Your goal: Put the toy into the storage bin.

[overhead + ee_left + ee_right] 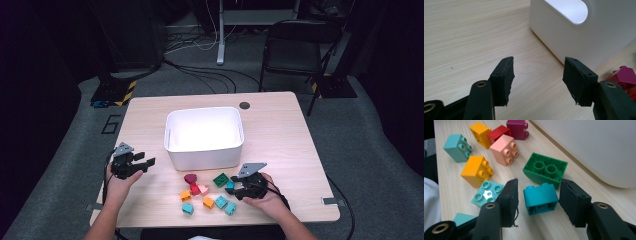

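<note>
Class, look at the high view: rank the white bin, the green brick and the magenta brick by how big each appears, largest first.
1. White bin, by far the largest.
2. Green brick.
3. Magenta brick, only slightly smaller than the green one; the two look so close in this view that their order is unsure.

The table (461, 37) was pale matt wood grain, the bin (599, 37) smooth white plastic, the teal brick (540, 198) glossy plastic, and the gripper pads (511, 200) rough black rubber.
</note>
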